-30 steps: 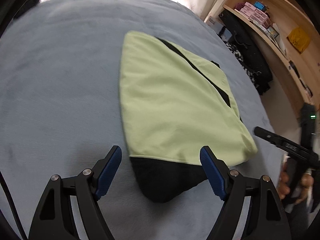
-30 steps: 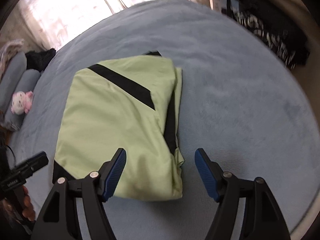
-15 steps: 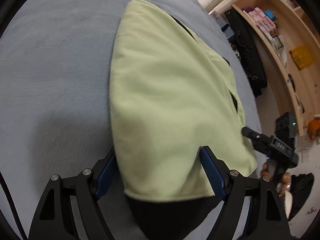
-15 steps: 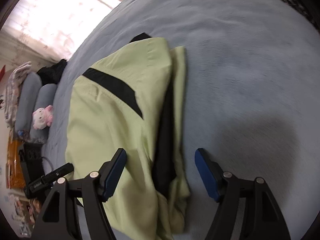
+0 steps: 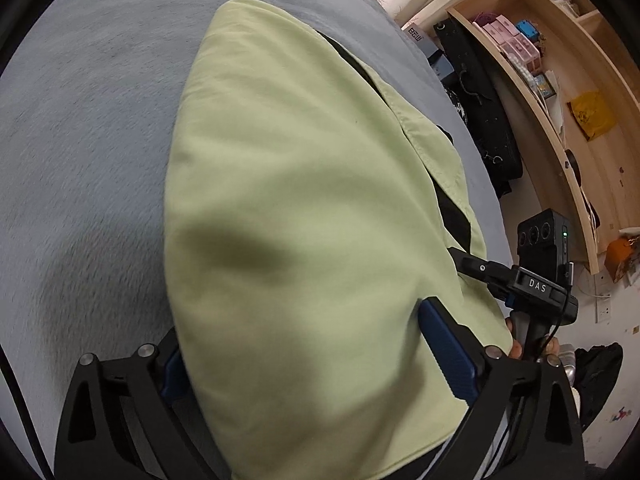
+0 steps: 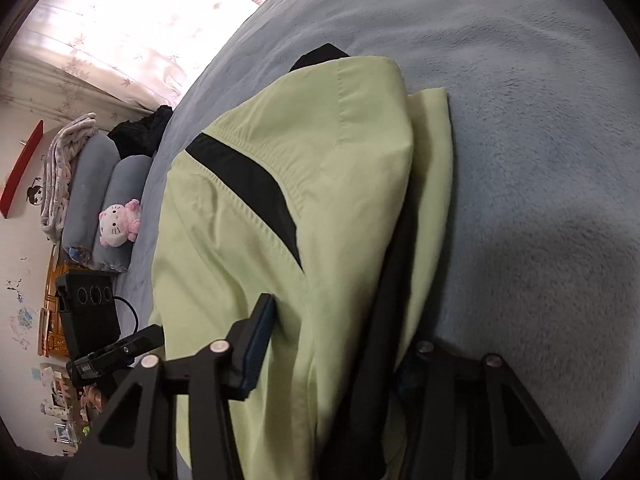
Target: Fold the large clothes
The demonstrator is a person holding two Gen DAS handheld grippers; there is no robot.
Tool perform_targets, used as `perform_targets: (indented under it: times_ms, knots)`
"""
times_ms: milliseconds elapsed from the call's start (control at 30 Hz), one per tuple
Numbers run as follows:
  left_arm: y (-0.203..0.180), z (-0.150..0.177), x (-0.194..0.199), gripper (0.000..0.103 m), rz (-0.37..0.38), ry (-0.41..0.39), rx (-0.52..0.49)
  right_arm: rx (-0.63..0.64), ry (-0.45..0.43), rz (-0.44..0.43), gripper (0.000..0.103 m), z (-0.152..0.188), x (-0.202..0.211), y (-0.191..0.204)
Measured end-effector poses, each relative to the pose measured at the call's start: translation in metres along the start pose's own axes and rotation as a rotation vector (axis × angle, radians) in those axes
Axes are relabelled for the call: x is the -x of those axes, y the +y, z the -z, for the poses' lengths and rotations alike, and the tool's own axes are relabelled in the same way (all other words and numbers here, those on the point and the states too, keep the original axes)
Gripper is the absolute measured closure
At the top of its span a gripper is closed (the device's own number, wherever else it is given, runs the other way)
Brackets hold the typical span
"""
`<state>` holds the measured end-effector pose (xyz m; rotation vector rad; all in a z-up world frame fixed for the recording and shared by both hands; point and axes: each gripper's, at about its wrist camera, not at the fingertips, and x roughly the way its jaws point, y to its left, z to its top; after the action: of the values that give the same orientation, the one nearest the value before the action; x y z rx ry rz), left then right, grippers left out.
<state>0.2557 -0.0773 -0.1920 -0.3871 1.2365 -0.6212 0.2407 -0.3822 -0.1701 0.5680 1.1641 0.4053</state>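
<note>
- Both of my grippers have come down onto the folded garment [image 5: 304, 208] since a second ago; back then it lay clear ahead of the fingers, and now its green cloth fills most of each view.
- My left gripper [image 5: 312, 356] has its jaws opening wide, with the near end of the garment between them; the left pad is mostly buried behind the cloth, so I cannot tell whether it presses.
- My right gripper [image 6: 336, 344] has its jaws closing across the garment's layered edge; the left pad [image 6: 260, 344] sits against the green fabric, while the right pad is hidden behind the dark lining, so I cannot tell if the pinch is complete.
- That garment lies folded on the grey-blue bed [image 6: 520, 128], with 1 black stripe [image 6: 248, 184] crossing its top panel.
- Wooden shelves [image 5: 560, 92] hold pink boxes [image 5: 508, 40] and a yellow item, too small to name.
- Beside the bed, a black bag [image 5: 480, 120] leans below the shelves.
- At the bed's far end, 2 grey bolsters [image 6: 116, 200] carry a pink plush toy [image 6: 120, 228] and a folded blanket [image 6: 64, 168].
- From each view the other gripper shows only in part, with fingers of the hand holding it just visible.
</note>
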Motion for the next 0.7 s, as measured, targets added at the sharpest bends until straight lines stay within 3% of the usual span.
perform_targets:
  times_ms: [167,233,500,700]
  knots:
    - [-0.005,-0.003,-0.001,0.008,-0.046,-0.006,-0.008,-0.002,-0.032,0.024,0.070,0.003,0.002,0.001]
    - [-0.011,-0.003,0.001,0.018,-0.081,-0.017,-0.017,-0.004,-0.040,0.037,0.077,0.003,0.000,0.004]
    - [-0.029,-0.002,0.026,0.065,-0.169,-0.114,-0.084,0.025,-0.091,0.152,0.088,0.011,0.005,0.032]
    - [-0.051,0.005,0.048,0.073,-0.230,-0.174,-0.167,0.097,-0.153,0.223,0.091,0.020,0.019,0.079]
